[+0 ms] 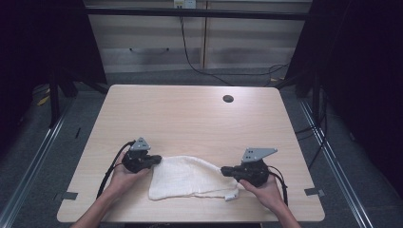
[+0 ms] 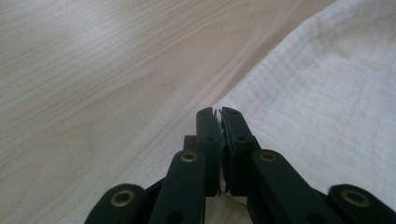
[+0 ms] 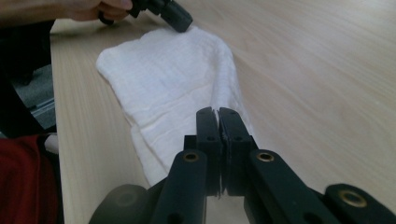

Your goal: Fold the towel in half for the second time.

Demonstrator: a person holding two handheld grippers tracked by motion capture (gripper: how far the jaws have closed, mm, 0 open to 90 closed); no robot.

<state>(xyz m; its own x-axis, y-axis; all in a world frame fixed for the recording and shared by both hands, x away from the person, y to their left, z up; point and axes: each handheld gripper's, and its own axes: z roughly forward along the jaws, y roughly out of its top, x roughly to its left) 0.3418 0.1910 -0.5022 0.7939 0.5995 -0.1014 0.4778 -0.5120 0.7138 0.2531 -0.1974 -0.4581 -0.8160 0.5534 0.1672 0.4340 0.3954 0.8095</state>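
A pale wood table with a round cable hole stood on grey carpet. Beyond it ran light cabinets with a dangling black cable. Dark curtains flanked both sides.

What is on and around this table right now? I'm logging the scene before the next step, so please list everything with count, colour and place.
cloth: one, white, lying partly folded on the near part of the table, between the two tools
table: one, light wood, middle of the high view
hole: one, dark, round, in the far right part of the tabletop
cabinet: one, pale wood, behind the table
cables: several, black, on the floor by the cabinet
left tool: one, black, jaws shut at the cloth's left edge
right tool: one, black, jaws shut at the cloth's right side
hands: two, at the near edge, each holding a tool
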